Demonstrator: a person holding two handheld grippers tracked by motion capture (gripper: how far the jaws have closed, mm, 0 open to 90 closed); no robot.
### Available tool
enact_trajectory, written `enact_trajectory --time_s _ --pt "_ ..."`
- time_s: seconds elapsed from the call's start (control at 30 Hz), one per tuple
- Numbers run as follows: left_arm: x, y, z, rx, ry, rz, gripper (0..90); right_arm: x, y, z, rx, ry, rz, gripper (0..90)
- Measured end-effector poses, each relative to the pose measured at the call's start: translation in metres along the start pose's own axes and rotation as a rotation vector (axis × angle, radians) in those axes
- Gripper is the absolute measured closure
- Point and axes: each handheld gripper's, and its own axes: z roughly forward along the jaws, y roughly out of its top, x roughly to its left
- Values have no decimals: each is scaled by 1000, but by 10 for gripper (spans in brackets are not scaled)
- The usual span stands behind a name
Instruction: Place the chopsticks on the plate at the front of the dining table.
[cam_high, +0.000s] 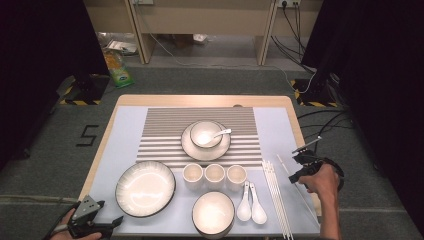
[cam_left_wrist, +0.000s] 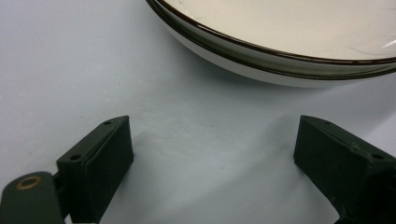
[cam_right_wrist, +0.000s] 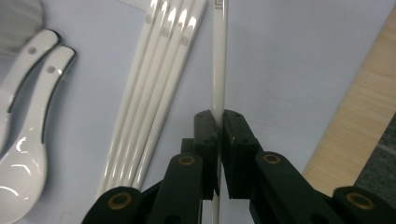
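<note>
Jaws of the right gripper (cam_right_wrist: 218, 122) are closed on one white chopstick (cam_right_wrist: 219, 56), seemingly lifted slightly; left gripper (cam_left_wrist: 212, 154) jaws stand wide open, empty, near the plate (cam_left_wrist: 280, 51)

The near left corner of the mat (cam_high: 115, 150) is bare — a hand can slide in there, up to the big plate (cam_high: 145, 188). The middle is crowded: three cups (cam_high: 214, 175), a bowl (cam_high: 213, 212), two spoons (cam_high: 251, 202). On the right, a bunch of chopsticks (cam_high: 276, 197) blocks the way — a bare strip runs beside them to the table edge (cam_high: 300, 135).
</note>
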Motion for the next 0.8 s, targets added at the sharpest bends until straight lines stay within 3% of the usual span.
enact_trajectory --time_s 0.17,0.27,0.47,0.57,0.63,0.8 --pt "0 1 0 1 -2 -3 105 1 -2 -17 -84 37 -13 848" --pt "0 1 0 5 -4 -2 106 2 -1 -30 -162 73 -20 848" --pt "2 2 -1 5 -12 -17 128 6 3 -46 -290 102 -41 848" --pt "6 3 -5 -7 -24 -40 153 10 6 -50 -334 129 -51 848" --pt "8 5 -9 -31 -10 -46 158 13 7 -52 -363 145 -53 848" --pt "7 13 -23 -75 -19 -55 157 19 15 -57 -400 181 -71 848"
